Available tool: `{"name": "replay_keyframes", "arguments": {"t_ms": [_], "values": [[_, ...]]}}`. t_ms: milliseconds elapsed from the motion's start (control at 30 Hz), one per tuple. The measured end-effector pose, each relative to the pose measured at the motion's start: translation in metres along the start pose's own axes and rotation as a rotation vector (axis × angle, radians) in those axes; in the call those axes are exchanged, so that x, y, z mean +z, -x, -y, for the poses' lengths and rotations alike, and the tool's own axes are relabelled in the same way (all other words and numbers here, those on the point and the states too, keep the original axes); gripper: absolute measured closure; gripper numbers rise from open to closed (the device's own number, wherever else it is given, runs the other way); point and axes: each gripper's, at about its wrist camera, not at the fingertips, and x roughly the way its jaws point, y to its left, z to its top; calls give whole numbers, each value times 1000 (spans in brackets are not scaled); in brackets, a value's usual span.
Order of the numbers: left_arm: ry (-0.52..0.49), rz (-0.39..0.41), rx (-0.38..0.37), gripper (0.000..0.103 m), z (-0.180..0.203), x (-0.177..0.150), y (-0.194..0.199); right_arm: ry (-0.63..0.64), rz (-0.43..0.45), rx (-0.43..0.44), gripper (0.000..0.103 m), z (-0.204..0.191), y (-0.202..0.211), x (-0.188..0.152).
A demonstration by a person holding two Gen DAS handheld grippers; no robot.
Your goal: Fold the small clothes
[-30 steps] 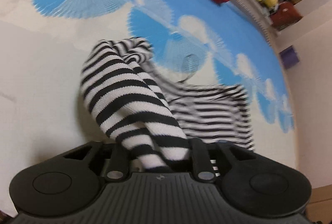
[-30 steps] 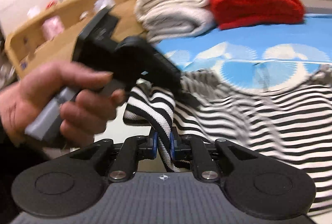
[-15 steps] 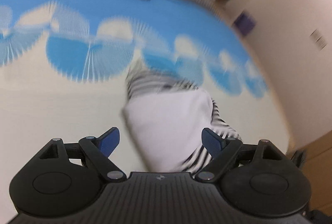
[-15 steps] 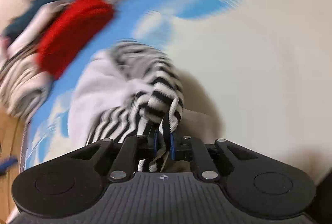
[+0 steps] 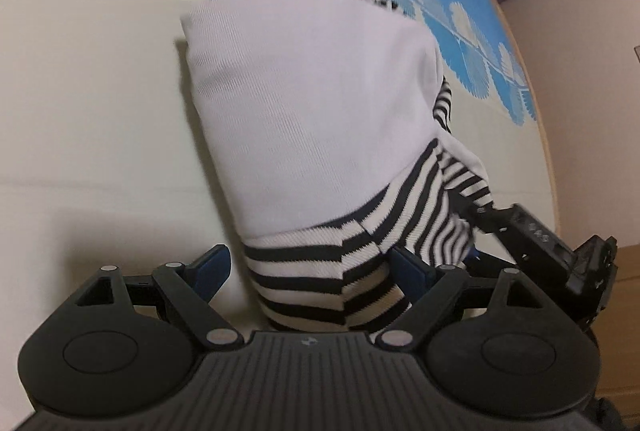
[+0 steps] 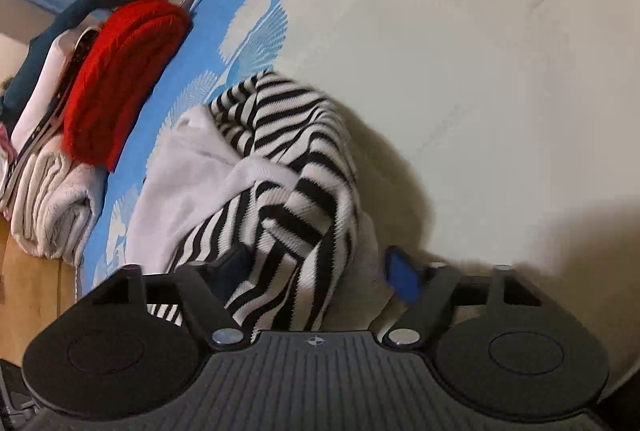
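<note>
- Left gripper (image 5: 308, 267) stands wide, its blue pads clear on both sides of the striped hem that a second ago was pinched between them; the cloth lies loose in the gap, let go.
- Top (image 5: 316, 103), a black-and-white striped knit, now lies doubled over on the mat (image 5: 80, 79): its plain white inside faces up, with stripes showing only at the far edge and at the hem nearest the left gripper. A second ago it hung in a striped twist from both grippers.
- Right gripper (image 6: 320, 271) is opening: a second ago its jaws were shut on a striped fold, and now the pads stand apart with that fold slack between them, no longer pressed. Seen from the left wrist, it sits just right of the top's near hem.
- Judged from this, one fold has just been laid and released. The top sits on the cream part of the mat, its far edge reaching the blue fan pattern, and it looks lumpy on the right side, so smoothing or a further fold probably remains.
- Left of the top, in the right wrist view, a pile of folded clothes sits along the mat's edge, with a red knit (image 6: 120, 79) and a pale towel (image 6: 52, 203) in it.
- Writing: none that I can read. A small dark loop and mark at the top's far edge is too small to make out, and the grippers carry only a tiny emblem.
</note>
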Motion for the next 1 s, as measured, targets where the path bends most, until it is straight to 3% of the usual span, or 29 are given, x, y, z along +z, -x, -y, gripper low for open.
{"name": "replay_keyframes", "arguments": {"t_ms": [33,100,233,333,433,533,600,733,833,900,1000], "values": [[9,-5,-6,12,0,0,-3,24,-1,-6,61,-3,-2,-2],[22,-10,-23,12,-3,4,-6,58,25,-16,71,-6,6,-8],[24,-19,-15,15,-8,18,5,2,20,78,75,-12,21,-21],[-7,-61,16,26,-10,26,12,-49,-29,138,76,-11,31,-27],[-129,-74,66,28,0,23,13,-14,-93,49,76,-10,29,-38],[-209,-75,129,22,14,14,9,49,-106,-43,69,-12,27,-41],[-187,-64,131,22,15,16,16,47,-83,-68,62,-13,31,-36],[-248,63,184,21,23,19,53,80,75,-144,56,-18,53,-28],[-288,124,177,23,30,15,74,132,224,-177,55,-26,75,-22],[-318,131,153,28,36,12,79,151,265,-145,52,-28,80,-18],[-371,99,108,46,44,6,71,190,188,-33,42,-32,69,-15]]}}
